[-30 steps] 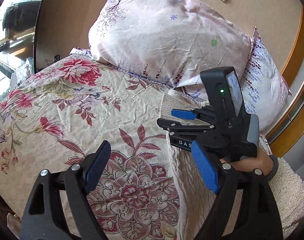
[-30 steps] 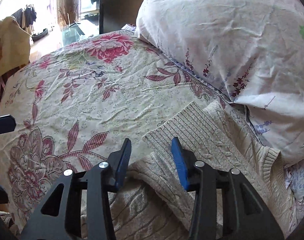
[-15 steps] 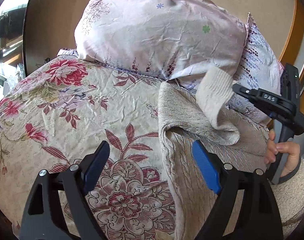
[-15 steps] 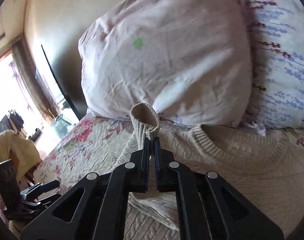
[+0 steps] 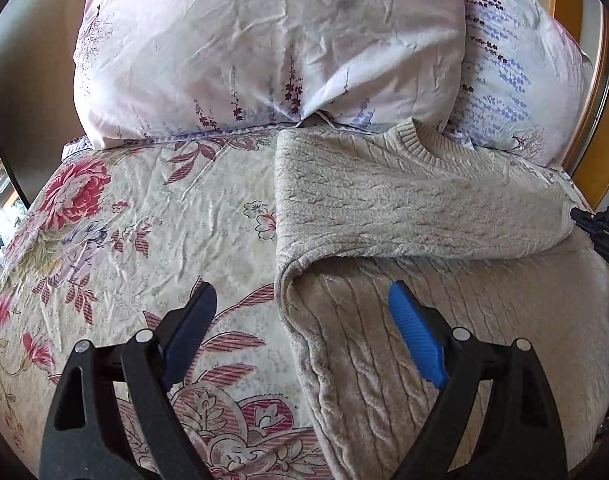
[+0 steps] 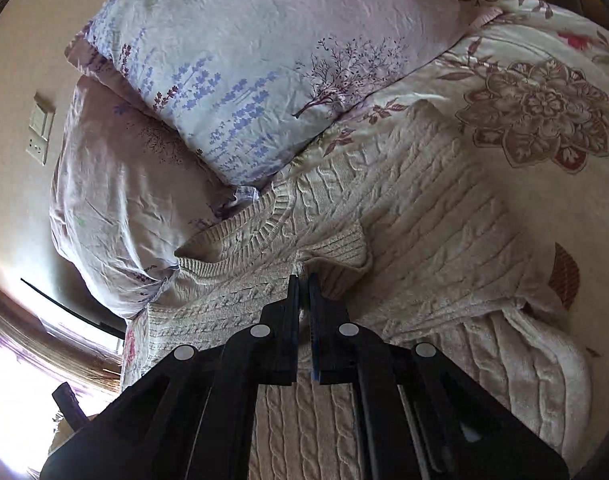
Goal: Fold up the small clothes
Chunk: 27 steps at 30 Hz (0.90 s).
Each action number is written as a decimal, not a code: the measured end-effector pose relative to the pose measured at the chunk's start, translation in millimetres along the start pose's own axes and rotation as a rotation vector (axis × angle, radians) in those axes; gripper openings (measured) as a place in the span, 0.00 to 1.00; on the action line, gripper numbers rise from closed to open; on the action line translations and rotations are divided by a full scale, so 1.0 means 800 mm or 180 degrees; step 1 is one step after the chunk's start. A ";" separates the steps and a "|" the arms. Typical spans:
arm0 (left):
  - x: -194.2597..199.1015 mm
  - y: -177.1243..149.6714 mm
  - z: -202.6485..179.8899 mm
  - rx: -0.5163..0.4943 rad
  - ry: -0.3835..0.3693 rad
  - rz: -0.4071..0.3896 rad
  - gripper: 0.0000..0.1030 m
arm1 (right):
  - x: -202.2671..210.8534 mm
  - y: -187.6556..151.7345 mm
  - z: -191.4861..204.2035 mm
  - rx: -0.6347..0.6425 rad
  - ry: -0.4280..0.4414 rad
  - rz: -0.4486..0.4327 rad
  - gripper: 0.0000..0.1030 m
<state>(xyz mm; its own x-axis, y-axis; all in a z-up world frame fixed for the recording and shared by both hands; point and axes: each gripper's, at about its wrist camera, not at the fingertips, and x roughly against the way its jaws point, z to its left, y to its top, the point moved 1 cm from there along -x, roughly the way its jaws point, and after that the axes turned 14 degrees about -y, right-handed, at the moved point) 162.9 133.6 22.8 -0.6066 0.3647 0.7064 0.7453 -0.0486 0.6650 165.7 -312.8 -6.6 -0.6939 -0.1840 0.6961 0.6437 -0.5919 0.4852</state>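
The cream cable-knit sweater [image 5: 404, 208] is lying flat on the bed [image 5: 144, 216], neck just below the pillows [image 5: 264, 52], one sleeve [image 5: 424, 220] laid across its chest. Right claw [image 6: 302, 280] is pinching that sleeve's ribbed cuff [image 6: 336, 248]. Left claw [image 5: 304, 332] is spread wide over the sweater's side edge, gripping nothing. Looks soft, floppy and thick, so I'd grab ribbed edges or folded corners; a single layer would probably just stretch.
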 end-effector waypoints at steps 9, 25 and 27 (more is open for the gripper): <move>-0.014 0.009 0.009 0.0029 0.0088 0.0132 0.85 | -0.014 0.002 -0.028 -0.0481 0.0214 0.0395 0.41; -0.036 0.017 0.010 -0.0113 0.0225 0.0290 0.85 | -0.032 0.025 -0.061 -0.1059 0.0680 0.0957 0.45; -0.037 0.017 0.011 -0.0075 0.0194 0.0297 0.84 | -0.030 0.025 -0.063 -0.1068 0.0660 0.1024 0.45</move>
<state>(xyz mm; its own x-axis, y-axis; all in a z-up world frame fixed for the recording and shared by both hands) 193.0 130.8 8.7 -0.5511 0.3004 0.7785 0.7930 -0.1019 0.6007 179.1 -359.2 -40.4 -0.5491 -0.5302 0.6461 0.7198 -0.6928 0.0432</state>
